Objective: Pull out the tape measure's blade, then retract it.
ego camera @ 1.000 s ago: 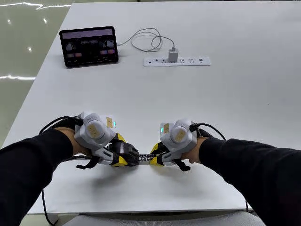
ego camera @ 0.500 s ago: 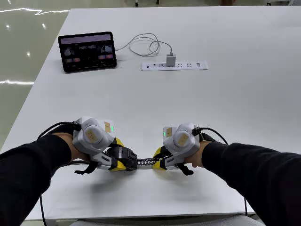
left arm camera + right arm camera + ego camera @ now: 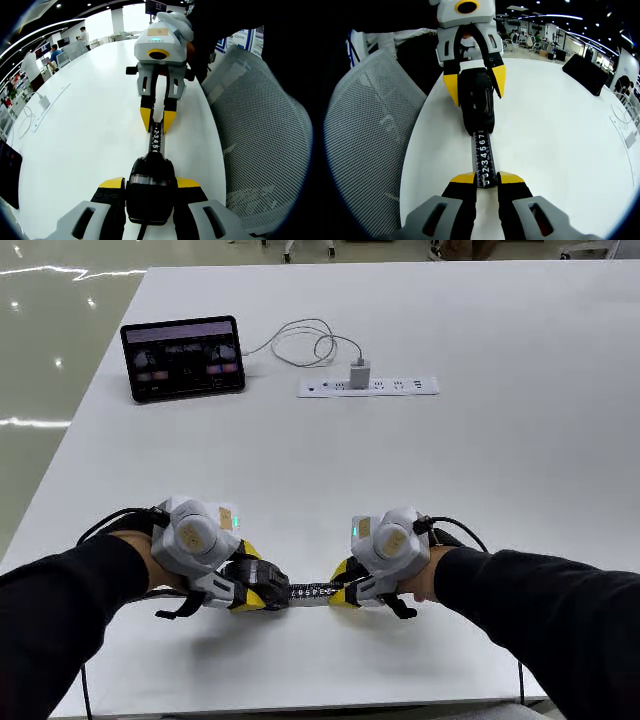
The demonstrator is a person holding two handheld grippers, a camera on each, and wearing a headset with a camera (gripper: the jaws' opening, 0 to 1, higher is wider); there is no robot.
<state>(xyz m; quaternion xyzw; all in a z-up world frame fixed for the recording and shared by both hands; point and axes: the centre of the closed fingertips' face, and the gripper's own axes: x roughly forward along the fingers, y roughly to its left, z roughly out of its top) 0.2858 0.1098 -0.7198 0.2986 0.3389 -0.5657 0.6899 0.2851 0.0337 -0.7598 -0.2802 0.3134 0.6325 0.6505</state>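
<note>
I'm early in the pull-out: at the head view's lower centre my left gripper [image 3: 248,592] clamps the black plastic tape-measure case [image 3: 266,582], my right gripper [image 3: 345,594] pinches the tip of the numbered white blade [image 3: 315,591], and next I'd draw them steadily apart.

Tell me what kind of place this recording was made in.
Probably an open-plan office or lab. A large white table carries a tablet and a power strip, a mesh office chair stands at its edge, and people and more desks show beyond it.
</note>
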